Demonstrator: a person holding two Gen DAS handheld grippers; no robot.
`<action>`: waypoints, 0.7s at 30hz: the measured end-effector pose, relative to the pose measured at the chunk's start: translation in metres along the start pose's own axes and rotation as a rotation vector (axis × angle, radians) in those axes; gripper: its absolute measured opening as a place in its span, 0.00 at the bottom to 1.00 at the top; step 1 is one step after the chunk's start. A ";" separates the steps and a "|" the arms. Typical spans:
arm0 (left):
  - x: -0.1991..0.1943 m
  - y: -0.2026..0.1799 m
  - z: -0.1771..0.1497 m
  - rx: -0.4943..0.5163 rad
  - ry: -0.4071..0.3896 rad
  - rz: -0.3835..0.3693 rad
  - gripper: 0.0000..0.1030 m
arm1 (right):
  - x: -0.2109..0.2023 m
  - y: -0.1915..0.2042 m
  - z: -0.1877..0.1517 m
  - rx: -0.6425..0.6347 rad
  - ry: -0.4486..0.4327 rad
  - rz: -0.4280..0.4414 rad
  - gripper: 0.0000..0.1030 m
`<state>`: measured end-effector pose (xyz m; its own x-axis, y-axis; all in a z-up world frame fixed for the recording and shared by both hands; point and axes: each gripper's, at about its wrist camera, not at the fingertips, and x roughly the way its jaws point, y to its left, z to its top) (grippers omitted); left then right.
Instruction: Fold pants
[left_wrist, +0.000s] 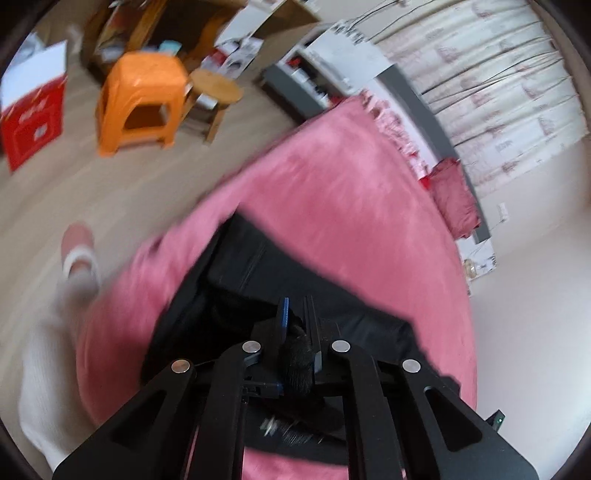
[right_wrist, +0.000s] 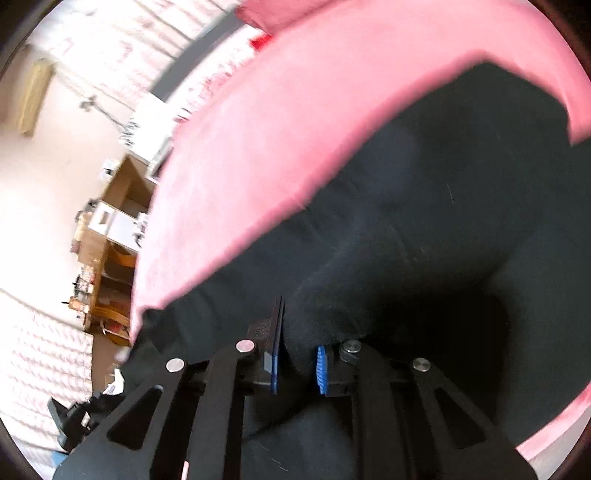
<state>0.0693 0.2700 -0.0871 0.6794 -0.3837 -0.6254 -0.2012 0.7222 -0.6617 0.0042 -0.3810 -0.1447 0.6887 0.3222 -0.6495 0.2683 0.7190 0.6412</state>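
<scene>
Black pants (left_wrist: 258, 273) lie on a pink blanket (left_wrist: 332, 192) spread over a bed. My left gripper (left_wrist: 295, 325) is shut on a bunched fold of the pants, with black cloth pinched between its blue pads. In the right wrist view the pants (right_wrist: 424, 206) fill the middle, over the same pink blanket (right_wrist: 258, 129). My right gripper (right_wrist: 297, 354) is shut on the pants too, with black cloth between its blue pads (right_wrist: 321, 369). Both views are blurred by motion.
An orange plastic stool (left_wrist: 142, 99), a round wooden stool (left_wrist: 216, 88) and a red box (left_wrist: 33, 114) stand on the floor beyond the bed. A person's leg and pink slipper (left_wrist: 79, 251) are at the left. A dark red pillow (left_wrist: 452, 195) lies by the headboard. Wooden shelves (right_wrist: 110, 266) stand left.
</scene>
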 end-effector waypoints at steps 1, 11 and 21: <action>-0.004 -0.006 0.014 0.004 -0.021 -0.028 0.06 | -0.010 0.008 0.008 0.002 -0.032 0.026 0.13; 0.000 0.032 0.012 0.029 0.052 0.055 0.06 | -0.036 0.030 -0.037 -0.096 -0.008 0.055 0.09; 0.005 0.061 -0.029 0.105 0.071 0.215 0.09 | 0.016 -0.035 -0.072 0.092 0.187 0.018 0.13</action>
<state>0.0399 0.2955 -0.1431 0.5765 -0.2514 -0.7775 -0.2595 0.8459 -0.4659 -0.0423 -0.3567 -0.2072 0.5590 0.4496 -0.6967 0.3231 0.6557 0.6824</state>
